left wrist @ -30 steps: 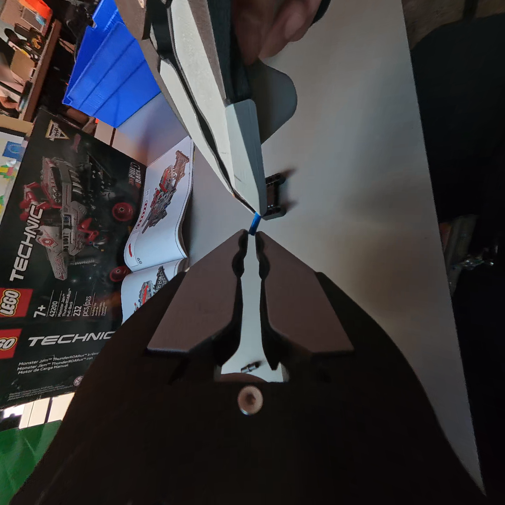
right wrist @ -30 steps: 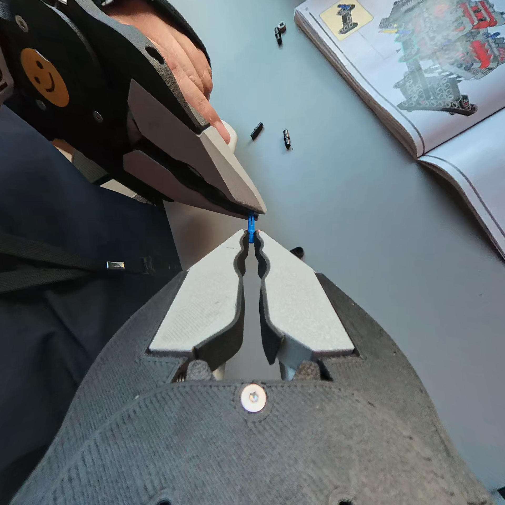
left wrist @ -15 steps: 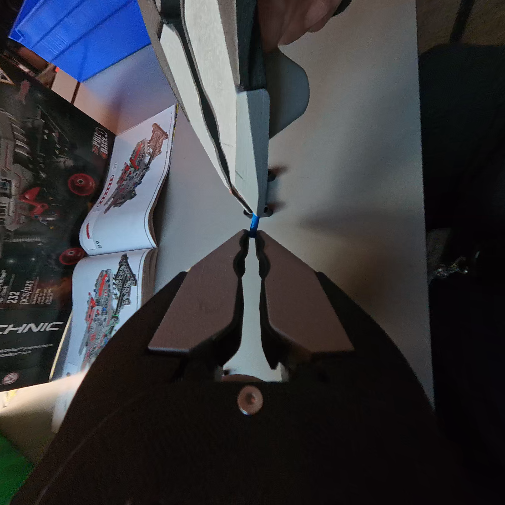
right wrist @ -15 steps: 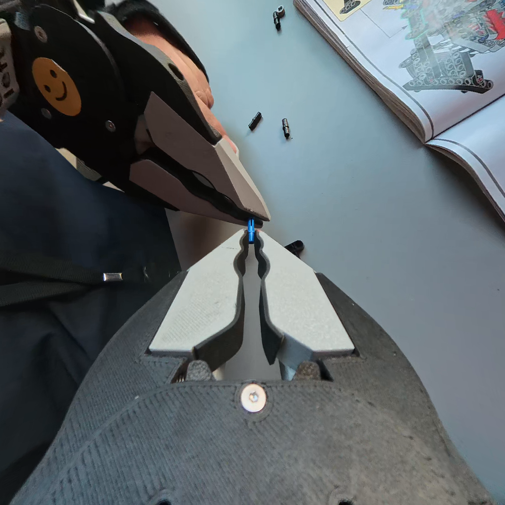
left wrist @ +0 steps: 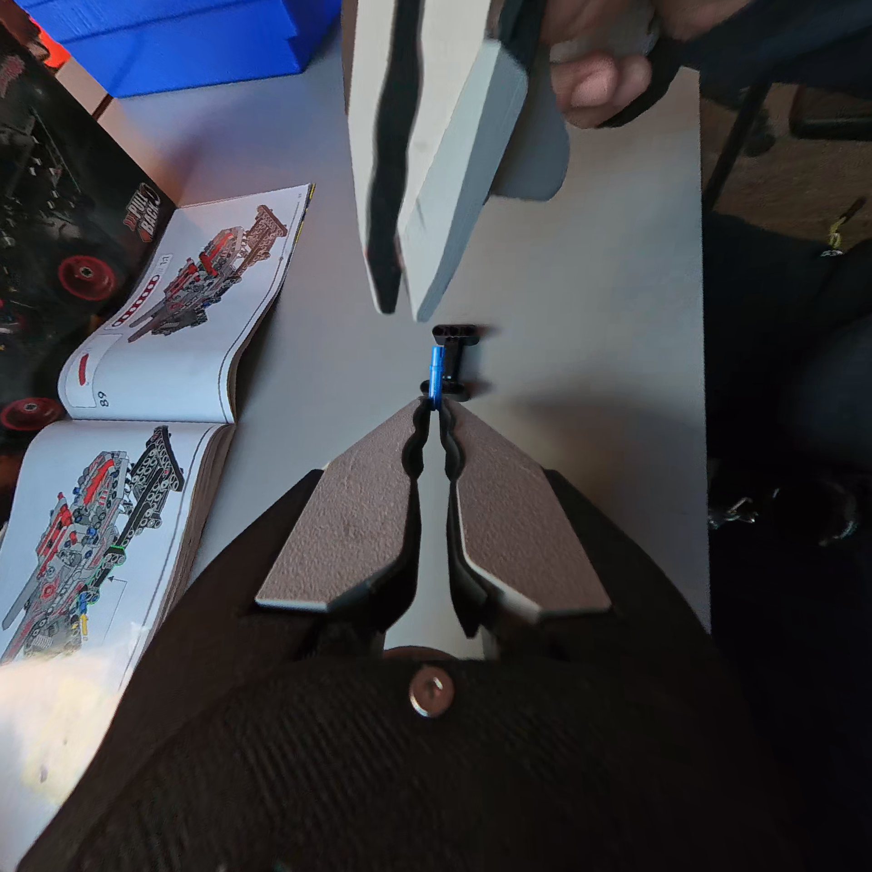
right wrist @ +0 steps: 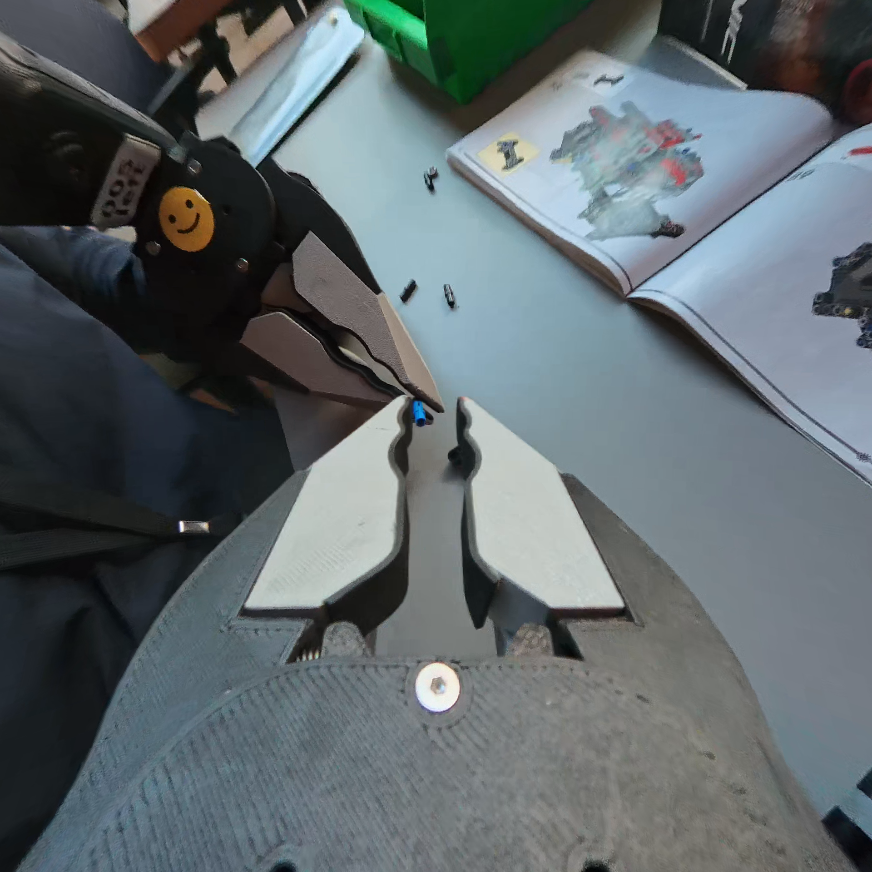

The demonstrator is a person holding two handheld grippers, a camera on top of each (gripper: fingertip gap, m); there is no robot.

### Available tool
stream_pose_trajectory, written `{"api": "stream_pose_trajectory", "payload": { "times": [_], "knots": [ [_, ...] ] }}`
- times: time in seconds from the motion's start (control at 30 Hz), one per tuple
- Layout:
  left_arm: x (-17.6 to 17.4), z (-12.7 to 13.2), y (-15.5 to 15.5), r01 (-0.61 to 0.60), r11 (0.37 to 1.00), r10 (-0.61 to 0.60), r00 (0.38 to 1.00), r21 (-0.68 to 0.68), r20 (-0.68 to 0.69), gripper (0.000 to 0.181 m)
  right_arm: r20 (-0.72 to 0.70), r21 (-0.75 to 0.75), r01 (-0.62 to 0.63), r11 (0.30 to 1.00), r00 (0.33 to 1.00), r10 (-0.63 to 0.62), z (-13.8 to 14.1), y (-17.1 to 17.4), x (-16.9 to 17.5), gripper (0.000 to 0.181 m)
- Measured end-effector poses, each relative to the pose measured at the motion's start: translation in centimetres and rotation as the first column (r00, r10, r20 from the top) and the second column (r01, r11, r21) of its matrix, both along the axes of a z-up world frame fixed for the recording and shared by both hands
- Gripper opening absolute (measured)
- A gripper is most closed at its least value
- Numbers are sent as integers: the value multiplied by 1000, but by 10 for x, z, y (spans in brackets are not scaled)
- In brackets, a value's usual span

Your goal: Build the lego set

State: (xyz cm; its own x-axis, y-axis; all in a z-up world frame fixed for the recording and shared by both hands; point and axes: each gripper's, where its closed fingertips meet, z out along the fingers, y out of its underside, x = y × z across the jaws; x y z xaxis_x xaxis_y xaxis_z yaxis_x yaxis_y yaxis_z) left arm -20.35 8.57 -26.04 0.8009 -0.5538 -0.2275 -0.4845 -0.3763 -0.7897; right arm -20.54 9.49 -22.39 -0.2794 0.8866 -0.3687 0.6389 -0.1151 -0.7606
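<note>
My left gripper [left wrist: 435, 406] is shut on a small blue pin [left wrist: 435, 373] that sticks out past its tips. A black H-shaped lego piece [left wrist: 455, 353] lies on the grey table [left wrist: 590, 330] just behind the pin. My right gripper [right wrist: 433, 405] is open and empty. In the left wrist view it [left wrist: 401, 309] hangs a little beyond the pin, apart from it. In the right wrist view the left gripper [right wrist: 427, 406] comes in from the left with the blue pin [right wrist: 418, 413] at its tip, beside my left fingertip. The black piece [right wrist: 455, 455] shows between my fingers.
An open instruction booklet [left wrist: 155, 358] [right wrist: 660, 188] lies on the table. Three loose black pins [right wrist: 408, 291] [right wrist: 449, 296] [right wrist: 430, 177] lie past the grippers. A green bin [right wrist: 462, 42], blue bins [left wrist: 179, 42] and the set's box [left wrist: 56, 198] stand at the edges. A person's dark clothing fills the left. My two grippers' fingertips are within a few centimetres of each other.
My right gripper has opened, let go of the blue pin and drawn back. The left gripper keeps the pin. The black piece, hidden before, now shows on the table.
</note>
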Motion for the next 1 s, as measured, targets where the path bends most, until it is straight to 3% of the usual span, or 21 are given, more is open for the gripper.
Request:
{"api": "stream_pose_trajectory", "payload": {
  "times": [0.03, 0.27, 0.3, 0.7, 0.77, 1.0],
  "knots": [
    [-1, 2, 0, -3, 1000, 3, 1000, 3, 10, 0, -19, -17, -7, 1000, 1000, 7, 4, 0, 2, 14],
    [7, 23, 3, 1, 999, -9, 988, 52, 154, 0, -56, -2, -38, 999, 998, 38, 2, -14, 4, 12],
    [7, 26, 4, 0, 998, -10, 987, 61, 158, 0, -70, 12, -32, 999, 997, 33, 4, -15, 4, 3],
    [16, 24, 8, 7, 998, -16, 985, 56, 169, 0, -99, 14, 16, 1000, 995, -15, 9, -11, 6, 2],
    [17, 25, 9, 8, 998, -18, 982, 55, 188, 0, -98, -1, -1, 1000, 995, 1, 9, -13, 8, 12],
    [19, 23, 9, 8, 999, -18, 983, 53, 182, 0, -86, 54, 2, 999, 996, 2, 4, -12, 6, 3]
  ]
}}
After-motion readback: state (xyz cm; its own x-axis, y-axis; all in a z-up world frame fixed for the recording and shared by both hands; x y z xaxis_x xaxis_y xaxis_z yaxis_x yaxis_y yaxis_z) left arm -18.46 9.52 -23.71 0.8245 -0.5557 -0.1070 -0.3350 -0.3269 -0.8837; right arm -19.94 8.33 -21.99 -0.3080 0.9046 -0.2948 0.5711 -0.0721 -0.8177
